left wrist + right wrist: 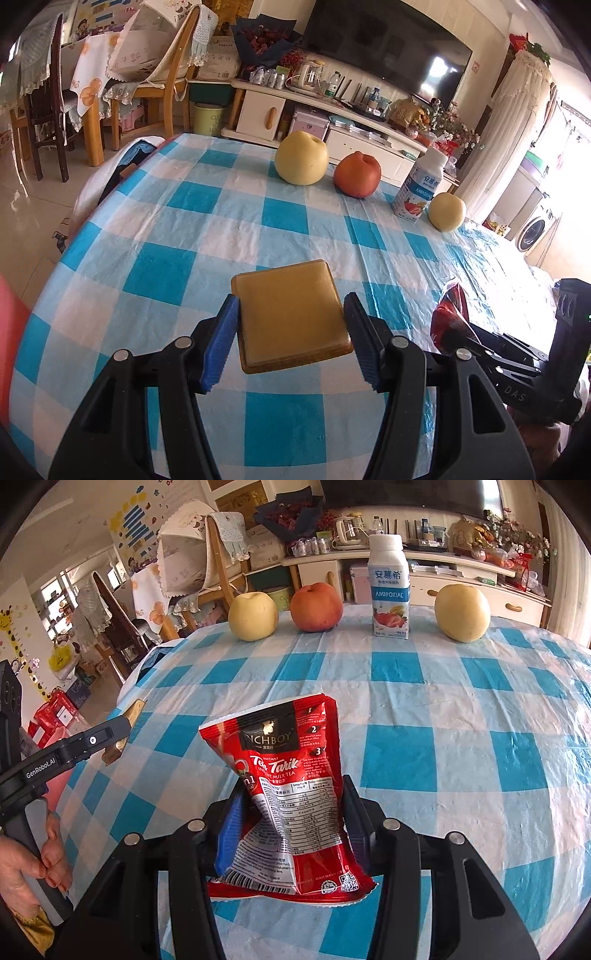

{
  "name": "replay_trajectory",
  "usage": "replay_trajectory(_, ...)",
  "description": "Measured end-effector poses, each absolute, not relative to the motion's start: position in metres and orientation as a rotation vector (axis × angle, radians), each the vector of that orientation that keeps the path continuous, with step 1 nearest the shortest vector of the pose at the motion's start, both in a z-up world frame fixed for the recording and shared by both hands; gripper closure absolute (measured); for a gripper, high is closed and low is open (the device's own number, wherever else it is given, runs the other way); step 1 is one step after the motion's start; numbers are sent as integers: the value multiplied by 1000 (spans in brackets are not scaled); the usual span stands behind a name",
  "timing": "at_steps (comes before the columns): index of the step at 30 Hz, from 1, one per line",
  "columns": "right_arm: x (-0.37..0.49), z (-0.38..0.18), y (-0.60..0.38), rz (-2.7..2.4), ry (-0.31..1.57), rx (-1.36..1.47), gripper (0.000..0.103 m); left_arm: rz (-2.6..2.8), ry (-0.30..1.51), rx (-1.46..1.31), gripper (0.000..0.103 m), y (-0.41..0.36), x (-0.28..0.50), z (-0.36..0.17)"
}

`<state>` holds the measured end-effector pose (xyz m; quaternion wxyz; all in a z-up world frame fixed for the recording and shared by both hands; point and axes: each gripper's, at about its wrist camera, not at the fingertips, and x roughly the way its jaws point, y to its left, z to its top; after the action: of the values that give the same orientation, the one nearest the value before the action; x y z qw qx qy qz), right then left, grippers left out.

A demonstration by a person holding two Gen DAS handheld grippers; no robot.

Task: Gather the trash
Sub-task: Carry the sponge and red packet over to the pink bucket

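In the left wrist view my left gripper is shut on a flat yellow-brown square block, with a blue pad against each side, just over the blue-and-white checked tablecloth. The right wrist view shows my right gripper shut on a crumpled red instant milk tea packet, pinched at its middle with its top standing up. The same packet shows at the right of the left wrist view. The block's golden edge sticks out of the left gripper at the table's left edge.
Along the far edge stand a yellow pear, a red-orange apple, a white yogurt bottle and another yellow pear. A hand holds the left gripper's handle. Chairs and a TV cabinet stand beyond.
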<state>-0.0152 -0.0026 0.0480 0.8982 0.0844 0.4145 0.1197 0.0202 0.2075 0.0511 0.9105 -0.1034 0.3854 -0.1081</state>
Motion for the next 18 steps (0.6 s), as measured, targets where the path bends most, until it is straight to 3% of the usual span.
replay_trajectory(18,-25,54,53,321,893,175,53,-138,709,-296,44,265,-5,79)
